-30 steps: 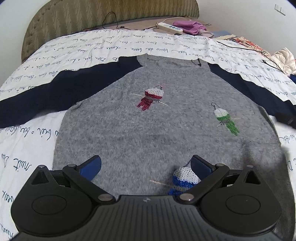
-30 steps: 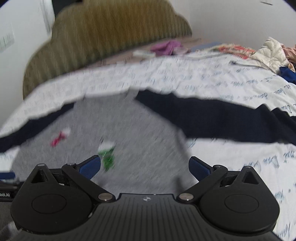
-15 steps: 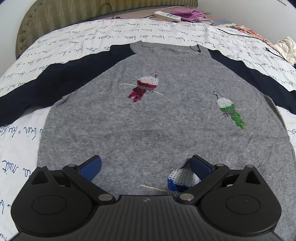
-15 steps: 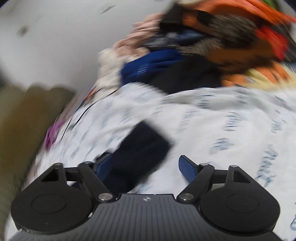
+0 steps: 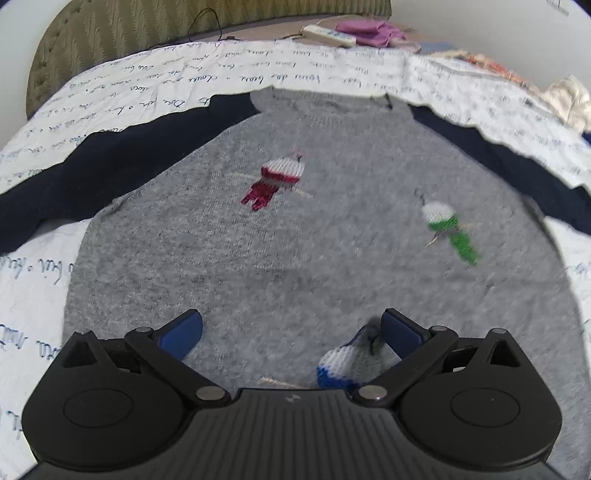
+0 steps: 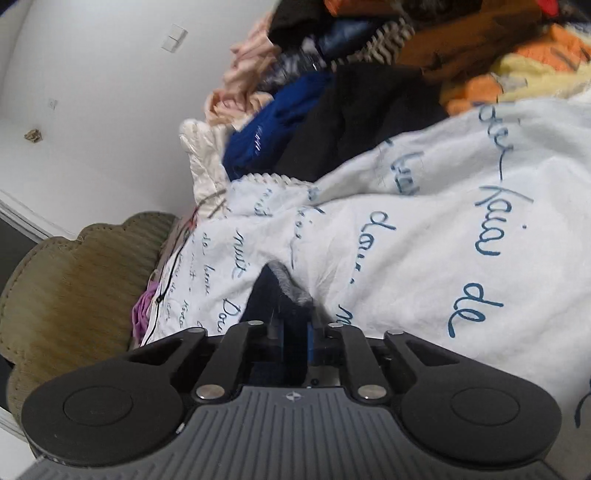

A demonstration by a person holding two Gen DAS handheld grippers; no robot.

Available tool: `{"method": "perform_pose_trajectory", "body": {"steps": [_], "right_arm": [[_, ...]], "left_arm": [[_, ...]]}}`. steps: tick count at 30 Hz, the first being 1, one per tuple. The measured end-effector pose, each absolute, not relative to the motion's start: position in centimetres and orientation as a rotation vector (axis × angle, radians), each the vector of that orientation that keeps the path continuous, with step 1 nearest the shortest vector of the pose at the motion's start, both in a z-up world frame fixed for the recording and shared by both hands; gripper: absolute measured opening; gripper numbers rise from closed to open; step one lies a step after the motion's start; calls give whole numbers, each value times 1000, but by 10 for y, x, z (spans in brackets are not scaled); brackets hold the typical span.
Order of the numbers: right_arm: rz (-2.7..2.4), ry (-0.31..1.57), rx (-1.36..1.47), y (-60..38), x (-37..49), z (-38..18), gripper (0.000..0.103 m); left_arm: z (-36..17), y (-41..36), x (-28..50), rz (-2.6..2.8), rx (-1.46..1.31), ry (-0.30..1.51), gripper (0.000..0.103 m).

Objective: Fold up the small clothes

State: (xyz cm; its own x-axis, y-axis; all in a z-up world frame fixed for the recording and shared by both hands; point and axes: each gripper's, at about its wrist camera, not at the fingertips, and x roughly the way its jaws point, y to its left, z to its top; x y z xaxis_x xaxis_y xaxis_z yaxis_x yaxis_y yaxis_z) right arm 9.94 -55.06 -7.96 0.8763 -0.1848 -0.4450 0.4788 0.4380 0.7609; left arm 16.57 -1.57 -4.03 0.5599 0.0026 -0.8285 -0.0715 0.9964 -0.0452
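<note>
A grey knit sweater [image 5: 295, 258] with navy sleeves lies flat, front up, on the bed. It has small red, green and blue knitted figures. My left gripper [image 5: 291, 332] is open and empty, hovering over the sweater's lower hem. The left navy sleeve [image 5: 92, 166] stretches out to the left. My right gripper [image 6: 295, 332] is shut on the end of the right navy sleeve [image 6: 273, 295], whose grey cuff lining shows just past the fingers.
The white bedspread [image 6: 443, 240] with blue script covers the bed. A pile of mixed clothes [image 6: 369, 74] lies at the bed's right side. An olive headboard [image 5: 129, 37] stands at the far end, with a power strip [image 5: 328, 33] and purple cloth [image 5: 369, 27] behind.
My right gripper swung from over the sweater to the right sleeve end and closed on it. My left gripper shifted slightly over the hem and stays open.
</note>
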Motion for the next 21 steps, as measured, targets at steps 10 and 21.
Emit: {"method": "perform_pose_trajectory", "body": {"steps": [10,21], "right_arm": [[-35,295,695,-403,133,-5,14],[483,531,595,-212,118,-5,61]], "left_arm": [[-10,-2,192,-291,-568,753,103],[-87,4,217,-392,-1133,897,103]]}}
